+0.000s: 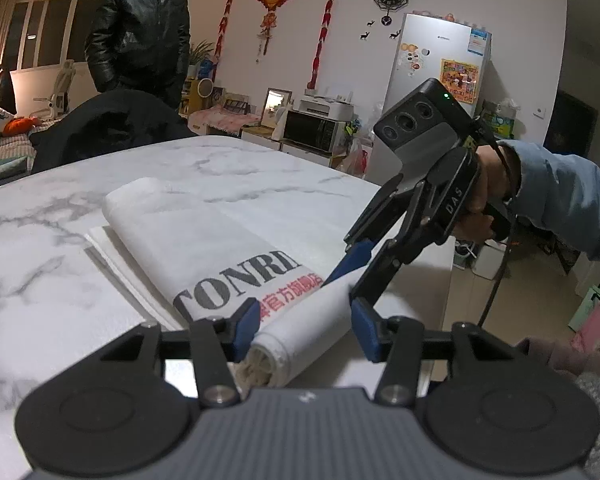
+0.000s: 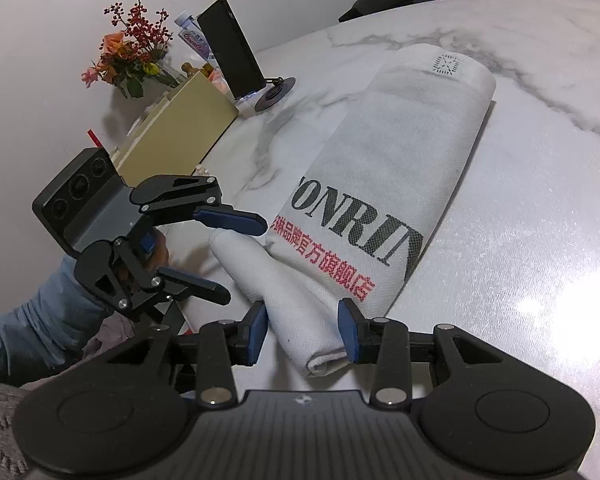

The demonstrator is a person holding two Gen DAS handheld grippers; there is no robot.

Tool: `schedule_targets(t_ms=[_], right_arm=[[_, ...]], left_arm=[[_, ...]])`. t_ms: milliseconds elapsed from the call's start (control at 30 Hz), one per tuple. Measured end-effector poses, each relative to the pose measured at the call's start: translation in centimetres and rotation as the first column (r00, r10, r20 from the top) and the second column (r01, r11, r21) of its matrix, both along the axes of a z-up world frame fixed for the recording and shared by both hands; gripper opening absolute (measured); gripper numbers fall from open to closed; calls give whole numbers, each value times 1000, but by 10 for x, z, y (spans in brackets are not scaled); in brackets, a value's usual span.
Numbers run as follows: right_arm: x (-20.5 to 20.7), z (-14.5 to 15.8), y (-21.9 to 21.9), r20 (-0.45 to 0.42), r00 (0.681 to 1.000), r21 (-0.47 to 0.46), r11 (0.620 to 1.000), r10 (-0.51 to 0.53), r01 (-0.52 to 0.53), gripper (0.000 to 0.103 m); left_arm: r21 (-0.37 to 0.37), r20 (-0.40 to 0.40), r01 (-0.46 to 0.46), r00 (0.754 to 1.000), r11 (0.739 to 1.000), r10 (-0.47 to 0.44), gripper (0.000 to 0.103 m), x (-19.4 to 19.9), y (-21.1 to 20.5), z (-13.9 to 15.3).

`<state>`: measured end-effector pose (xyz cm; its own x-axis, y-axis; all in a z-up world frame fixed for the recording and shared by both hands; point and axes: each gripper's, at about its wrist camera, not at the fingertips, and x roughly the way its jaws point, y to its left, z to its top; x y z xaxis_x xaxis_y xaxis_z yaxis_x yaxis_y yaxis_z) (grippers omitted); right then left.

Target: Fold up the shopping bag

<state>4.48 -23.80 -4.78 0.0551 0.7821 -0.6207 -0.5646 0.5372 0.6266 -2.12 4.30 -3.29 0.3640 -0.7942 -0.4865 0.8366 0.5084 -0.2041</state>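
Observation:
The white shopping bag (image 1: 204,236) (image 2: 396,168), printed with black letters and red characters, lies folded into a long strip on the marble table (image 1: 40,288) (image 2: 540,220). Its near end is rolled into a tube (image 1: 300,320) (image 2: 284,292). My left gripper (image 1: 305,328) (image 2: 240,258) stands open with its blue pads either side of one end of the roll. My right gripper (image 2: 302,332) (image 1: 350,276) is open as well and straddles the other end. Neither one squeezes the cloth.
A person in a black jacket (image 1: 140,28) stands behind the table, near a dark coat (image 1: 112,128) on a chair. By the wall stand a flower vase (image 2: 132,56), a yellow box (image 2: 180,132) and a phone on a stand (image 2: 232,48). The table edge (image 1: 440,280) is close on the right.

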Motion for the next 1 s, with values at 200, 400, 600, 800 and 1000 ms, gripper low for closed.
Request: schedule_targets(t_ms=[200,400,600,800,1000], right_arm=[[2,-2,-2,-5,1000,9,1000,9,-9,37],[3,-3,-2,-6,1000,6,1000,12,-12,37],[6,-3,-1,-14,1000,-6,1000,22,-22,36],[7,-3,-2,-17,999,-4,1000,28,-28,35],[9,-5,-3,-26,999,7,1000,26,-26,35]], left_arm=[[-11,3,8,1000,1000,-8,49,0,3,0],[20,32,22,999,1000,-22,49,-4,2,4],[44,73,42,996,998,-46,49,-9,1,8],[57,90,60,994,997,-65,50,-12,2,9],[33,92,91,991,995,-93,50,-13,6,12]])
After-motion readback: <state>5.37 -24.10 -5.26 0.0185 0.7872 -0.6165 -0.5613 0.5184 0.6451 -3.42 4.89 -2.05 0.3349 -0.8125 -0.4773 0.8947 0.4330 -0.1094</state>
